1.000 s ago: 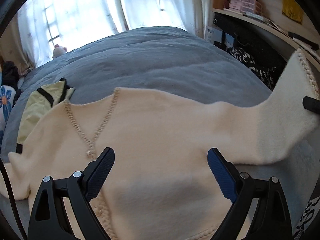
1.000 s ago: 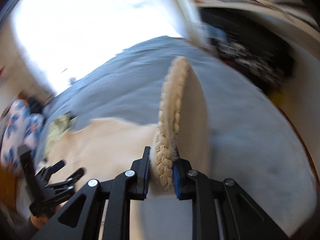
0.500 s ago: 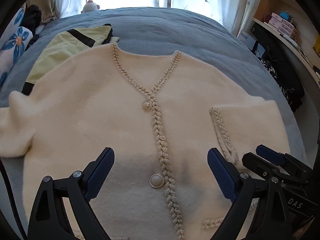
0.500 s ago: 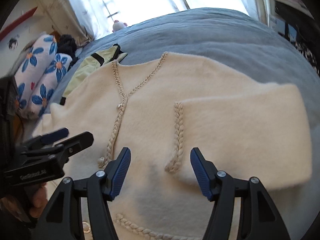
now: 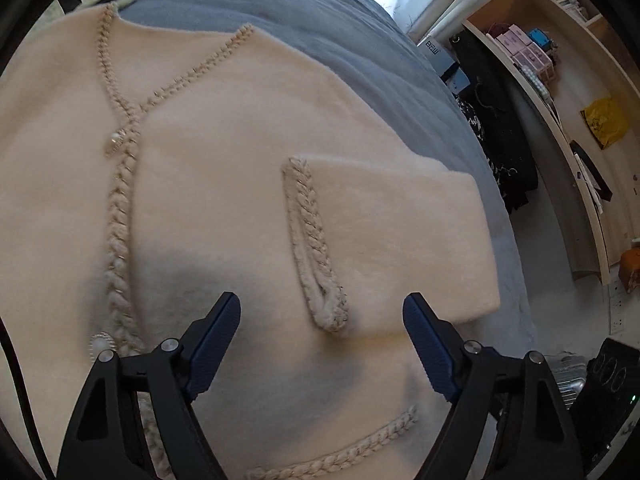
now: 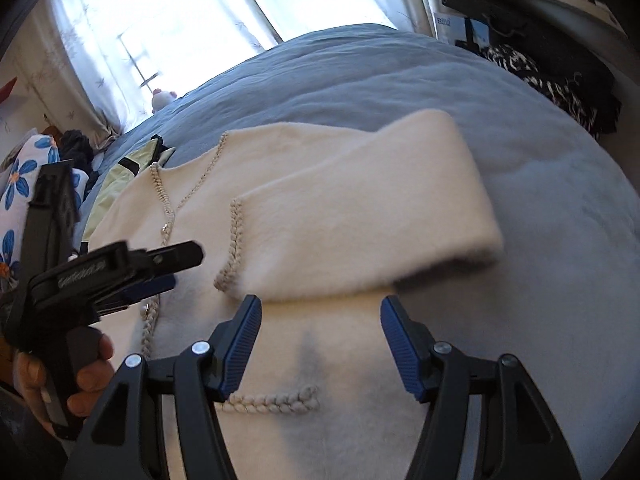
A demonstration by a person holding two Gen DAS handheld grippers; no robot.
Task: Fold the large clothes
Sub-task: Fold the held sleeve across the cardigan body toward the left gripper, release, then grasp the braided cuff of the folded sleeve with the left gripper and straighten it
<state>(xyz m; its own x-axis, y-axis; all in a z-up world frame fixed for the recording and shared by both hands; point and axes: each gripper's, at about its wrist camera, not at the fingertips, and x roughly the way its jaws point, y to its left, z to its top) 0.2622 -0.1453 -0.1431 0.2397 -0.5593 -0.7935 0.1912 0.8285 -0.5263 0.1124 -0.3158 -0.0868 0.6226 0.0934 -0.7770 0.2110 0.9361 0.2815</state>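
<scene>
1. Lying flat on a blue-grey bed [image 6: 400,80], a cream cardigan [image 5: 224,168] faces up, buttoned front showing, with one sleeve [image 6: 360,216] folded in across its chest so that the braided cuff [image 5: 312,252] sits near the middle of the body.

2. That sleeve rests free of both tools. Its placement, laid flat and square over the torso, suggests it was set there to narrow the garment before the body itself is folded.

3. The right gripper [image 6: 320,344] hangs just short of the folded sleeve with its blue pads spread and only bare knit beneath the gap; its jaws have just been opening, and nothing lies between them.

4. The left gripper [image 5: 320,344] hovers low over the cardigan's lower front, jaws wide though they have just been closing somewhat. The cuff lies beyond the gap between the fingertips, ungripped.

5. A hand [image 6: 80,376] grasps the left tool's handle at the picture's left edge, tilting it down toward the fabric.

6. A yellow-green garment [image 6: 124,176] with black trim lies beyond the collar, apart from the work, likely awaiting its turn.

7. Judged from the layout, the opposite sleeve is the probable next fold.
</scene>
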